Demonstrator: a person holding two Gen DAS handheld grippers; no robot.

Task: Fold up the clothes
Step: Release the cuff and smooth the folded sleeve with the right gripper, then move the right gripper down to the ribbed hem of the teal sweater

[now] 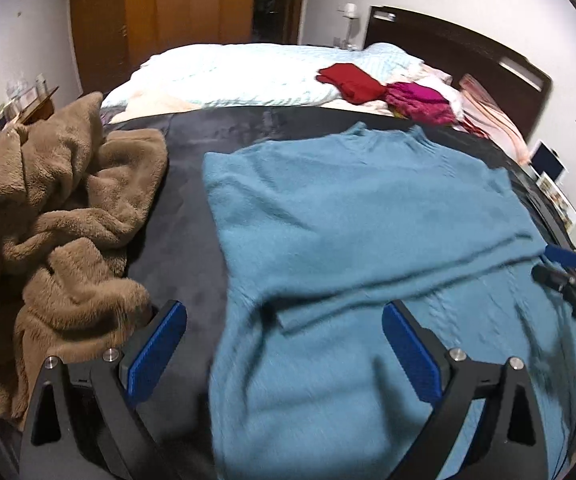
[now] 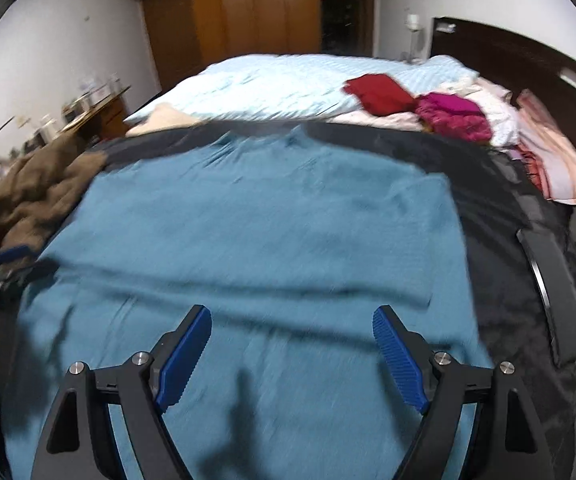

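Your left gripper [image 1: 284, 344] is spread wide, nothing between the pads. In the left wrist view it sits at the bottom centre of the frame. Its left pad hangs over the dark cover [image 1: 192, 208] beside the brown blanket [image 1: 56, 216]. Its right pad hangs over the sweater [image 1: 360, 240].

Your right gripper [image 2: 292, 354] is also spread, slightly less wide, and holds nothing. In the right wrist view both pads hang over the sweater [image 2: 256, 220], bottom centre of the frame.

The teal sweater lies flat on the dark cover and fills the middle of both views. Its neck points to the top of the frame. A band lies across it just above your grippers; that looks like a folded-in sleeve, but motion blur makes it hard to confirm.

The right gripper shows at the right edge of the left wrist view [image 1: 568, 276], over the sweater's right side. The brown blanket is bunched at the left of the frame, off the sweater.

Further up, red cloth [image 1: 348, 82] and magenta cloth [image 1: 420, 104] lie on the pale bedding [image 1: 228, 76], well apart from the sweater. The headboard [image 1: 460, 52] is at upper right and the wardrobe [image 1: 160, 8] at upper left.
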